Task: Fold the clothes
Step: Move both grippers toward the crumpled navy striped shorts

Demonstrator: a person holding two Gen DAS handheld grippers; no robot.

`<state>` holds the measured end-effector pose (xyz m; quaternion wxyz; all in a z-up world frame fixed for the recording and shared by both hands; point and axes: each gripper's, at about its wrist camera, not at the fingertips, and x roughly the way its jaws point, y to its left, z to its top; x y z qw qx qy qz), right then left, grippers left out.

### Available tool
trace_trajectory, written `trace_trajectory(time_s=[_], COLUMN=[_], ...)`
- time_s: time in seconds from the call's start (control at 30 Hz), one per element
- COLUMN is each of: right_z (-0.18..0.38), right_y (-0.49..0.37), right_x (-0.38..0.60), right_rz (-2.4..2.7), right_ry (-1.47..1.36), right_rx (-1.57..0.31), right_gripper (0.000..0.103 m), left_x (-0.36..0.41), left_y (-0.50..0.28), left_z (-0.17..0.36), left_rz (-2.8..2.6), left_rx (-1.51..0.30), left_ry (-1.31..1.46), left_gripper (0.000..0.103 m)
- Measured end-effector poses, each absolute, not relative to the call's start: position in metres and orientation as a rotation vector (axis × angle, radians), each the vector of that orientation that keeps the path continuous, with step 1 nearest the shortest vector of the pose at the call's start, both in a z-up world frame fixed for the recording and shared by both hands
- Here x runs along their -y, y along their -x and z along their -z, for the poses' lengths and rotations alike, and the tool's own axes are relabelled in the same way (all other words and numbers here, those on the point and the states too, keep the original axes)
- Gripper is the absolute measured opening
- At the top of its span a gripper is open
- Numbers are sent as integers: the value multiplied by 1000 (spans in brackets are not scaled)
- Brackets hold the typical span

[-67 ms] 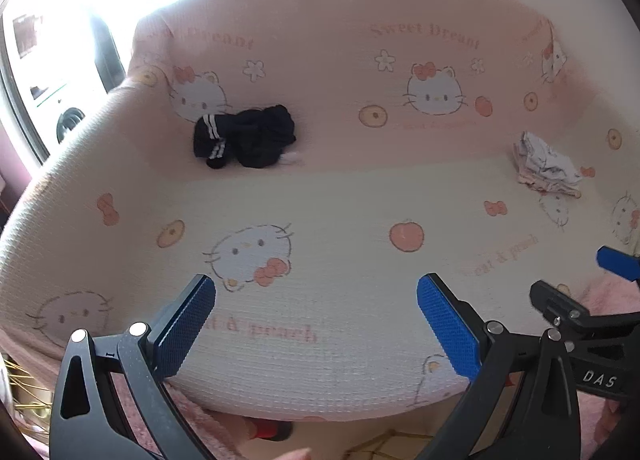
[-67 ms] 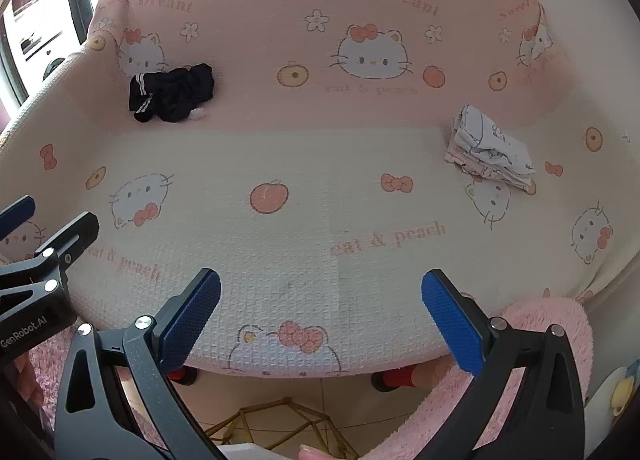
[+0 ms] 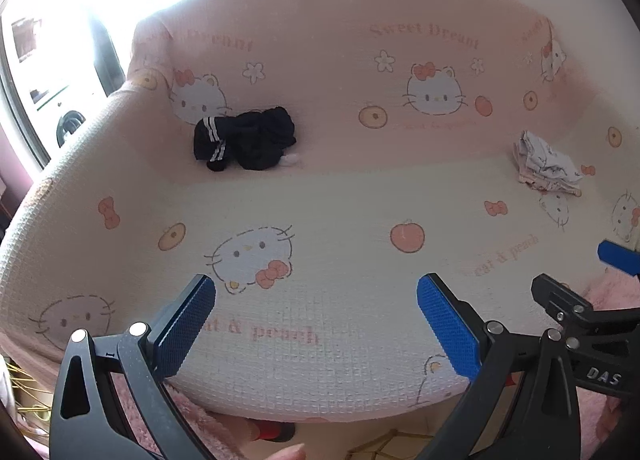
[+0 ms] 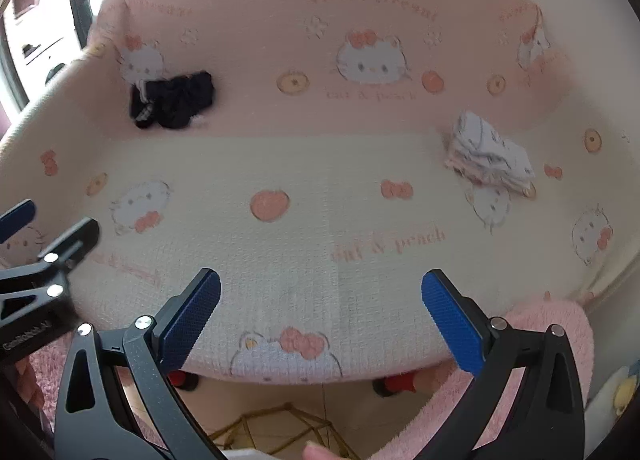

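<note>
The black garment (image 3: 245, 138) lies bunched in the upper left of the left wrist view, against the sofa's backrest, with white stripes showing at its left end. You can expect it to be light, soft and limp, so it will sag and unroll once lifted. Take hold at an edge or the striped band rather than the middle of the heap. At the right edge sits the pale folded stack (image 3: 546, 163), flat and layered, likely to slide apart if nudged. Both rest on the pink cat-print sofa cover (image 3: 320, 195). Your left gripper (image 3: 316, 324) and right gripper (image 4: 320, 318) hover low in frame, jaws wide apart, holding nothing.
</note>
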<state>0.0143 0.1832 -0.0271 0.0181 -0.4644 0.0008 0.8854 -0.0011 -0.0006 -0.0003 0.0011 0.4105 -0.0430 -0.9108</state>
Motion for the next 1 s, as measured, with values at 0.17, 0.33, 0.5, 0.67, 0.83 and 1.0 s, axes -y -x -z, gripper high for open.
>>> trace_trajectory(time_s=[0.17, 0.33, 0.5, 0.67, 0.83, 1.0], right_z=[25, 22, 20, 12, 7, 32], right_y=[-4, 5, 15, 45, 96, 142], right_x=[-179, -174, -169, -153, -129, -93], right_rz=[-2809, -2869, -2927, -2969, -2975, -2962], right_ry=[1483, 1524, 1566, 1547, 1533, 1586], right_rx=[-13, -25, -37, 16, 51, 159], right_gripper=[102, 102, 86, 77, 80, 84], left_x=[14, 6, 15, 48, 95, 131], left_y=[13, 11, 25, 58, 99, 144], left_z=[4, -7, -8, -6, 9, 35], left_rz=[2871, 2888, 2911, 2905, 2828, 2754], left_rx=[114, 172, 106, -12, -156, -246], left_ry=[-1328, -1275, -1320, -1329, -1350, -1384], left_gripper=[102, 102, 102, 89, 81, 82])
